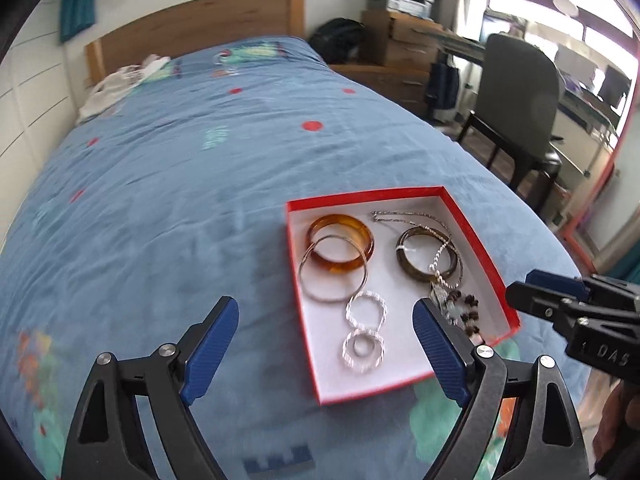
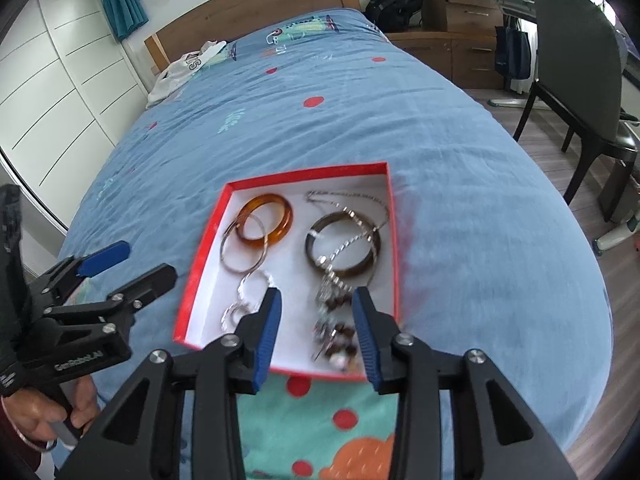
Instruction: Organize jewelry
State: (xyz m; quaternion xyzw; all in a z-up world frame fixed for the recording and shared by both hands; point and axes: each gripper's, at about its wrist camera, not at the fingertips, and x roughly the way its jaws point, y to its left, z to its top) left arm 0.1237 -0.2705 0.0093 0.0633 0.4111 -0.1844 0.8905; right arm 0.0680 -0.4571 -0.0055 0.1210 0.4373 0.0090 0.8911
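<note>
A red box with a white inside (image 1: 486, 258) (image 2: 394, 248) lies on the blue bedspread. In it are an amber bangle (image 1: 362, 236) (image 2: 285, 218), a thin silver hoop (image 1: 316, 294) (image 2: 228, 266), a dark bangle (image 1: 404, 266) (image 2: 314, 262), a silver chain necklace (image 1: 408, 216) (image 2: 340, 196), two small silver rings (image 1: 366, 330) (image 2: 240, 300) and a beaded piece (image 1: 468, 312) (image 2: 338, 336). My left gripper (image 1: 326, 320) is open and empty just before the box's near left part. My right gripper (image 2: 318, 300) is open above the beaded piece, holding nothing.
The bed (image 1: 180, 184) stretches ahead to a wooden headboard (image 1: 200, 24). White clothing (image 1: 116, 84) lies near the pillows. A dark chair (image 1: 516, 100), a desk and wooden drawers (image 2: 464, 12) stand to the right. A white wardrobe (image 2: 52, 92) is on the left.
</note>
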